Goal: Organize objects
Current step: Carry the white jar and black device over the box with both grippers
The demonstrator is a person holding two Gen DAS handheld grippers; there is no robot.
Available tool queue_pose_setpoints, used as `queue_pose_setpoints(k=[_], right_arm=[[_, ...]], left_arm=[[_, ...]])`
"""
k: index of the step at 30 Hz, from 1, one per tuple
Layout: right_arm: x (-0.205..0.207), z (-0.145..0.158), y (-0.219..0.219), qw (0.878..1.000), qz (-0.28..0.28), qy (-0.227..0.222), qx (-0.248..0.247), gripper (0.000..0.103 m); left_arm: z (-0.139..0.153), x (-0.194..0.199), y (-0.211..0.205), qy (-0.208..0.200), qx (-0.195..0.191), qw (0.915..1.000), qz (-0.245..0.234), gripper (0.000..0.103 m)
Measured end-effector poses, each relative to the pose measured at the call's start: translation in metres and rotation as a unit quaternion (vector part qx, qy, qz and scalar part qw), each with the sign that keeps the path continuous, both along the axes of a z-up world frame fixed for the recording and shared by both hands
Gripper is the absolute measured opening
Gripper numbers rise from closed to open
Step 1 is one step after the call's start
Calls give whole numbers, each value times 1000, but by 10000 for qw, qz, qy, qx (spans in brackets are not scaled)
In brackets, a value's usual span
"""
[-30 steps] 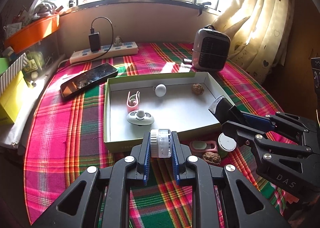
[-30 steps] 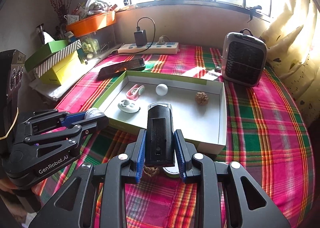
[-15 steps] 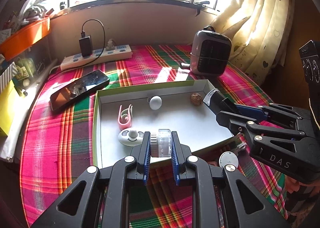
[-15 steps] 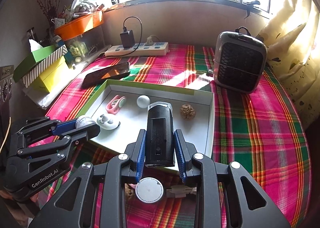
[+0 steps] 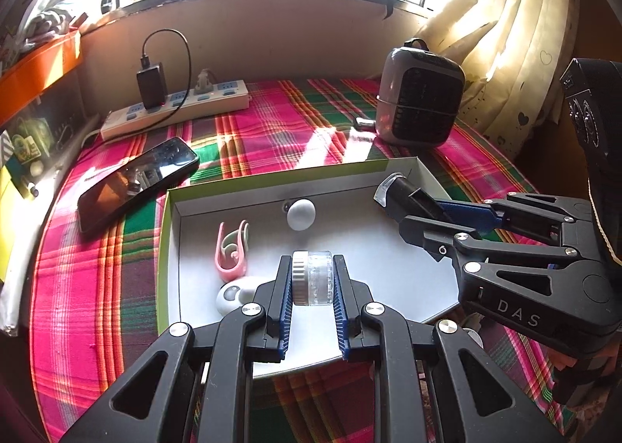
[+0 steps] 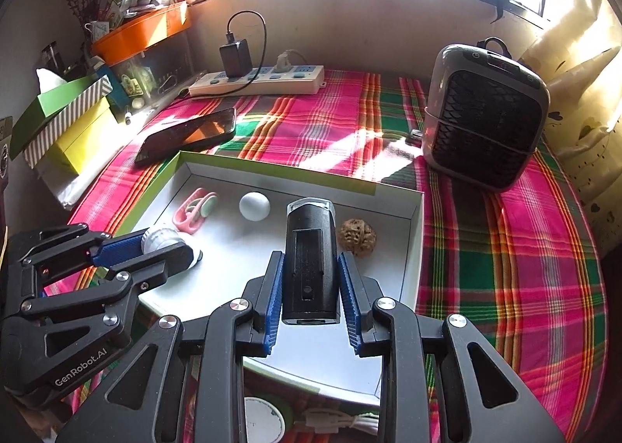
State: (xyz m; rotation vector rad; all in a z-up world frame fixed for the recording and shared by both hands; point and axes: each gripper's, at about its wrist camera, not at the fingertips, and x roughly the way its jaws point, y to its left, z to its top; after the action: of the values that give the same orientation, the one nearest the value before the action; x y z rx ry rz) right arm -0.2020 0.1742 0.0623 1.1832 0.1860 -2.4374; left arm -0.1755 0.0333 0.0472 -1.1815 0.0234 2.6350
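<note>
— So, your left tongs [image 5: 311, 279] clamped the small clear jar [image 5: 313, 277], right tongs [image 6: 309, 279] the black flashlight [image 6: 309, 260]?

— Yes; you held both above the white box [image 6: 412, 240], probably to join the ball [image 6: 254, 205] and walnut [image 6: 357, 232].

A pink-and-green plaid tablecloth [image 5: 116, 287] lies under the white tray [image 5: 388, 268] (green-edged), pink clip [image 5: 231, 248] inside.

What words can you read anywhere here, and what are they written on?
"DAS": on the right gripper, seen from the left wrist.
"GenRobot.AI": on the left gripper, seen from the right wrist.
Marks on the heater top: too small to read.
Labels on the shelf items at left: too blurred to read.
</note>
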Motion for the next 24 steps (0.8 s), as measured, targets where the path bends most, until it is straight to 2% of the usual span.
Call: queue_pose_setpoints(k=[24], right_arm=[[-36, -30, -7, 9990, 246, -301, 237, 29]], left_arm=[[-25, -33, 15, -232, -258, 9994, -70, 17]])
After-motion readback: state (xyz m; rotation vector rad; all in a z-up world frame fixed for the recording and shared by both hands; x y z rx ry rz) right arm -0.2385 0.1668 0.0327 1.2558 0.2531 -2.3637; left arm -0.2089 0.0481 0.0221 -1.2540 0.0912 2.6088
